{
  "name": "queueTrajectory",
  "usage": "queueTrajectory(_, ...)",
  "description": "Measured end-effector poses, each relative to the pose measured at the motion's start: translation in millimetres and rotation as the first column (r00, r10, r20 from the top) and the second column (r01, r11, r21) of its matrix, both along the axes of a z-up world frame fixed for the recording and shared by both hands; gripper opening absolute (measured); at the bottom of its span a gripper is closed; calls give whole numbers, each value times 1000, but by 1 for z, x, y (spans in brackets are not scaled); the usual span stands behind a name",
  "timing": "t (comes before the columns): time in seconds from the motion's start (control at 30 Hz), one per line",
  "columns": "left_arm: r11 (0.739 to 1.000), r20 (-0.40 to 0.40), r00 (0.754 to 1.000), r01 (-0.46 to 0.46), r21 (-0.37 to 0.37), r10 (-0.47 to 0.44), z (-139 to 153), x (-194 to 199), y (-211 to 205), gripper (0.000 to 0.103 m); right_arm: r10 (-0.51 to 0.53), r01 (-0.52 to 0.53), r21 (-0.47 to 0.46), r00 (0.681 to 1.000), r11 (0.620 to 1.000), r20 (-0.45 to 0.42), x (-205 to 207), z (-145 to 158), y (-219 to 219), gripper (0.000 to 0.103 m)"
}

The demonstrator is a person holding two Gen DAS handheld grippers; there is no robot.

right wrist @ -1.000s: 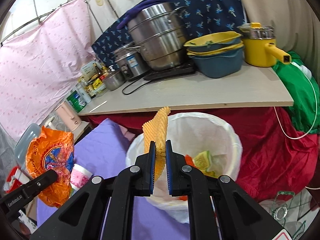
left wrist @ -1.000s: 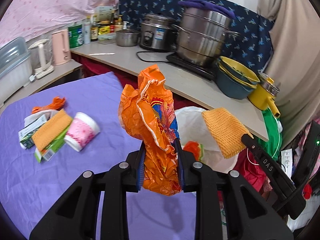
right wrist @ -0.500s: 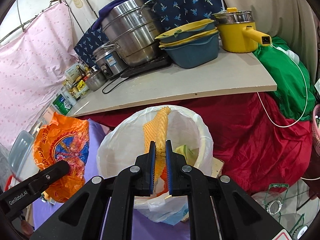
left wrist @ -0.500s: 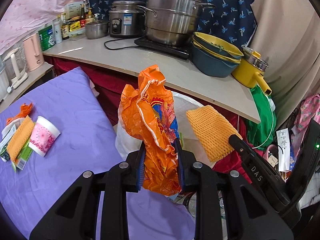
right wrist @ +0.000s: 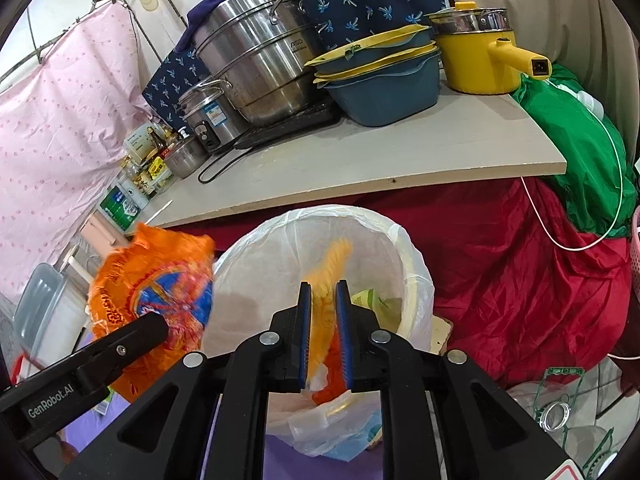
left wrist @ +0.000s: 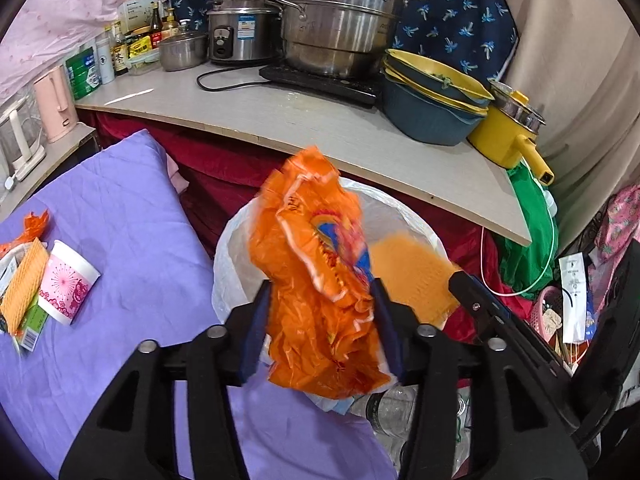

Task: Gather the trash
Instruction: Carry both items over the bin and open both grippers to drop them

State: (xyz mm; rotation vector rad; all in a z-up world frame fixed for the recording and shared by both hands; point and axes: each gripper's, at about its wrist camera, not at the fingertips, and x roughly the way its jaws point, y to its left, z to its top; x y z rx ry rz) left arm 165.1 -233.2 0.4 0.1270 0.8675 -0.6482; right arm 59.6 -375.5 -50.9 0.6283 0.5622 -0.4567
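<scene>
A crumpled orange snack wrapper hangs blurred between the fingers of my left gripper. Its jaws are opening and the pads stand off the wrapper. It is over the white-lined trash bin. My right gripper is also over the bin; its jaws are opening a little, and a yellow-orange foam net slips, blurred, between the pads. On the purple cloth at the left lie a pink paper cup, another foam net, a green carton and an orange scrap.
Behind the bin runs a counter with steel pots, stacked blue and yellow basins and a yellow pot. Red cloth hangs below it. A green bag and clear jars crowd the floor on the right.
Both grippers have come closer over the bin. The left jaws have spread wide and the right ones slightly; the wrapper and the foam net now blur and sag between the pads.
</scene>
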Motion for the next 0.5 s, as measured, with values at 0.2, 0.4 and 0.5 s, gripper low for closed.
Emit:
queueTrajectory(0.2,999,9,999,-40,-4,41,3,6,9,62,9,-9,-4,1000,1000,16,4,6,5,26)
queueTrajectory(0.4,998,17,998,-68,-16,68,10,8,21,63,13,-13,-25,999,1000,35,1,19,15,33)
queueTrajectory(0.5,996,19,996,-81,-25,82,14,8,28,63,22,-21,-32,999,999,40,2,24,21,34)
